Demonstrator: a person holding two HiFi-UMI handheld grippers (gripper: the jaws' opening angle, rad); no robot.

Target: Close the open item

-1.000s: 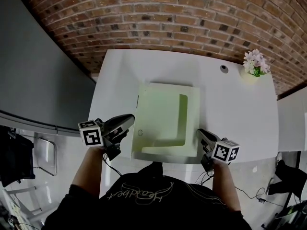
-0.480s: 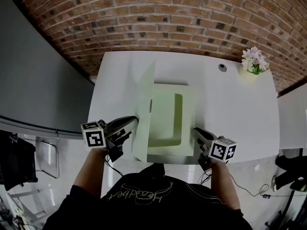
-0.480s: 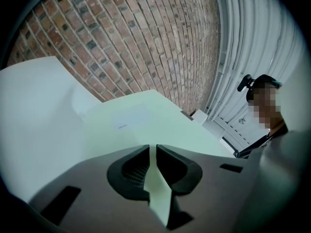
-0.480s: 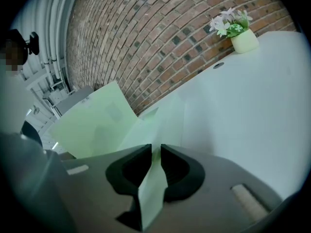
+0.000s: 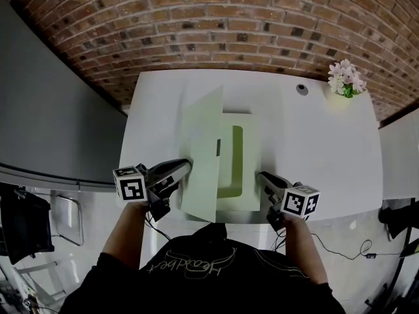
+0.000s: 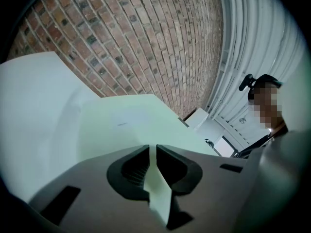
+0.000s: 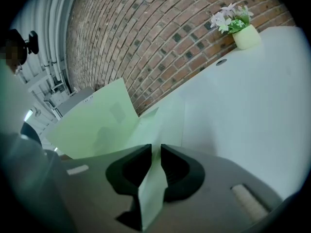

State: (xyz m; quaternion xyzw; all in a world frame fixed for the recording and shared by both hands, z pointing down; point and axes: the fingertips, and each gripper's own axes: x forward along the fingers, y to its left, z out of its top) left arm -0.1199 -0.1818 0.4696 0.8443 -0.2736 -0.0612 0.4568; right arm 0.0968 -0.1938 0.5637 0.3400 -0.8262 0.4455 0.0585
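Observation:
A pale green folder lies on the white table [image 5: 314, 149]. Its cover [image 5: 203, 152] stands up steeply, and its lower half [image 5: 243, 169] stays flat on the table. My left gripper [image 5: 185, 165] is shut on the cover's near left edge; in the left gripper view the jaws [image 6: 152, 149] pinch the green sheet [image 6: 126, 125]. My right gripper [image 5: 262, 176] is shut on the lower half's near right corner. In the right gripper view, my right gripper [image 7: 155, 152] has a green edge clamped between its jaws, with the raised cover [image 7: 97, 125] beyond.
A small pot of flowers [image 5: 345, 84] stands at the table's far right corner, next to a cable hole [image 5: 302, 89]. A brick wall [image 5: 216, 25] runs behind the table. A grey panel [image 5: 52, 110] borders the left side. Cables [image 5: 353, 257] lie on the floor at right.
The folder's cover, flat and open a second ago, has swung up and to the right until it stands steeply. My left gripper rose with it; the right gripper barely moved.

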